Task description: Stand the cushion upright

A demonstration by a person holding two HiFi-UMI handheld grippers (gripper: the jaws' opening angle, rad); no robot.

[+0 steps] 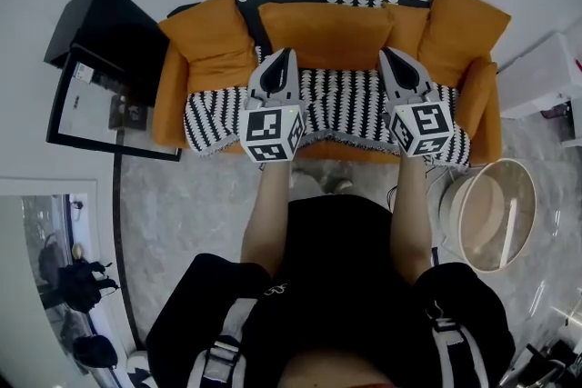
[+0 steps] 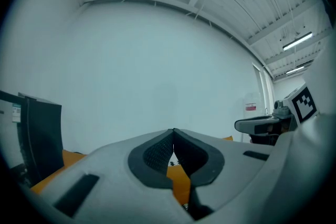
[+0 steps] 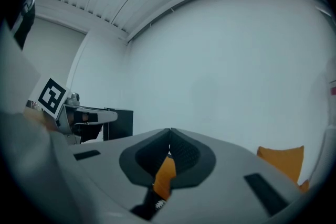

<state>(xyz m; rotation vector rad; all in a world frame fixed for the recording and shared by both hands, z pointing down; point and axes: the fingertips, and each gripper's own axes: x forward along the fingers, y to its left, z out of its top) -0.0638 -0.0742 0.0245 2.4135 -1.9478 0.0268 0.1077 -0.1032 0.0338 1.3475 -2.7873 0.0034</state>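
Two grippers are held out side by side in the head view, the left gripper (image 1: 284, 53) and the right gripper (image 1: 389, 53), both clenched with nothing in them. Their tips lie at the lower corners of the middle cushion (image 1: 327, 32), which stands along the back of the orange sofa (image 1: 168, 109) at the top centre of the frame. More orange cushions sit at the upper left (image 1: 207, 39) and upper right (image 1: 466, 21). A black-and-white striped throw (image 1: 346, 109) covers the seat under the grippers. A black cabinet (image 1: 95, 23) is at the upper left, and a round table (image 1: 459, 218) at the lower right.

Left gripper view: the jaws meet at their tips against a pale wall (image 2: 157, 60), with orange showing in the slit below.

Right gripper view: the jaws are likewise pressed together and empty, and a cushion corner (image 3: 281, 162) shows at the lower right.
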